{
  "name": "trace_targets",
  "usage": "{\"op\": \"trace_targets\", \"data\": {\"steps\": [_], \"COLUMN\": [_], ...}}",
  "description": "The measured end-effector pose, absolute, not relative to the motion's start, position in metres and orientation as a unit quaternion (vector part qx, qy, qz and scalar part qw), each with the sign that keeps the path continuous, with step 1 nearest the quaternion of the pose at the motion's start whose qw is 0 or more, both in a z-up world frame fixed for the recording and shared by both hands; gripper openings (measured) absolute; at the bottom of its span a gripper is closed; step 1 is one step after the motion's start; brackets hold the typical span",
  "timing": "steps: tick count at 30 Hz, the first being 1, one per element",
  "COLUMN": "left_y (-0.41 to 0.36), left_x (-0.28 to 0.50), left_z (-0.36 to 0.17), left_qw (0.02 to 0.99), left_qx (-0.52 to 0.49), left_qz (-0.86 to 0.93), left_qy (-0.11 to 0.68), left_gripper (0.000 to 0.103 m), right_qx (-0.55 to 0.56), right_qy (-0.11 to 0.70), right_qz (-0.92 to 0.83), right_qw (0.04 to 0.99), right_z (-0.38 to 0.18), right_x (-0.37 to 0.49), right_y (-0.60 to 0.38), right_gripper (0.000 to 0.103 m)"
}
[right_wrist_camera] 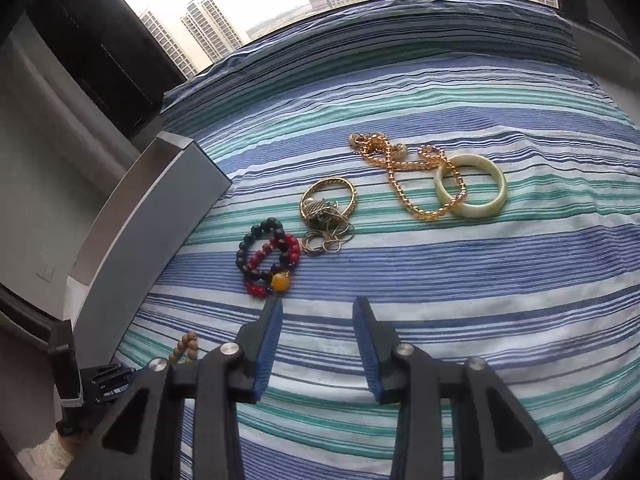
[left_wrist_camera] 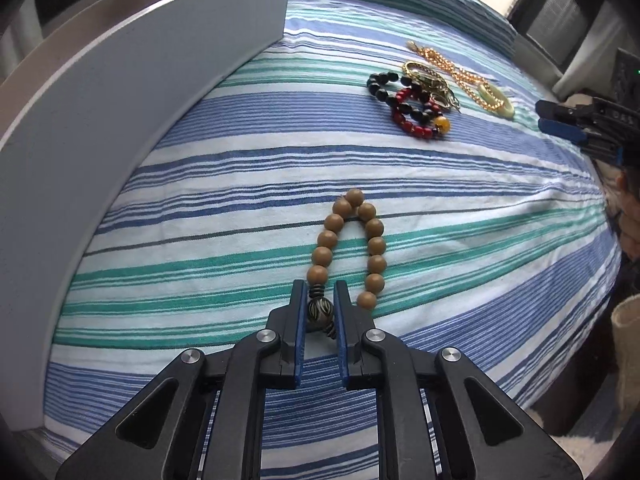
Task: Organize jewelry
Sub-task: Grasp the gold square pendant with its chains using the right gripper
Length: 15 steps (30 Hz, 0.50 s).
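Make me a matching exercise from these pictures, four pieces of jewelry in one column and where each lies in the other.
1. tan bead bracelet
2. pale green bangle
3. gold chain
4. red and black bead bracelet

A. nearest the grey box
B. runs through the bangle
C. large carved bead between the left gripper pads
D. far right of the pile

Pairs: 1-C, 2-D, 3-B, 4-A

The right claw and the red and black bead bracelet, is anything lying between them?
Nothing but bare striped cloth. In the right wrist view the open right gripper sits just short of the red and black bead bracelet.
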<state>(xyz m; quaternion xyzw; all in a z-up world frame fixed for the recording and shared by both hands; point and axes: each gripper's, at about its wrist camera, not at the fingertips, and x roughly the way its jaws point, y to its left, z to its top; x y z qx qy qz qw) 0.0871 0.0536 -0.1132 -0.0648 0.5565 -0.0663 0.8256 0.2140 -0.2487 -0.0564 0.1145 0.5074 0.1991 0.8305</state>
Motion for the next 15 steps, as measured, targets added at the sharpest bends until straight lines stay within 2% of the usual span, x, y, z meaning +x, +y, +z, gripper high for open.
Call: {"op": "trace_targets", "data": {"steps": [4,7,9,12,15], "left_y": [0.065,0.072,0.078,0.085,0.09], "left_x": [0.083,0.081,0.08,0.079,0.079], "left_z": [-0.1,-0.094,-0.093,-0.095,-0.098], "left_qw": [0.832,0.835,0.834,0.833,0.831], "left_qx": [-0.085,-0.089,-0.092,-0.096,-0.101], "left_qz": [-0.057,-0.052,-0.048,-0.046,-0.046], "left_qy": [0.545,0.541,0.541,0.543,0.545], "left_gripper": [0.011,0.011,0.011,0.011,0.011], "right_qx": [0.122,0.07,0.02,-0.047,-0.061], "right_qy": [0.557,0.561,0.558,0.554,0.569], "right_qz": [0.185,0.196,0.2,0.201,0.209], "right_qw": [0.801,0.801,0.805,0.807,0.793], "right_z": [-0.082,-0.092,-0.096,-0.103,-0.112], "right_x": [0.273,0.299,0.31,0.321,0.331], "right_y": [-0.232,-0.195,-0.17,-0.144,-0.137], "right_gripper": [0.037,0.039,0.047,0.047,0.047]}}
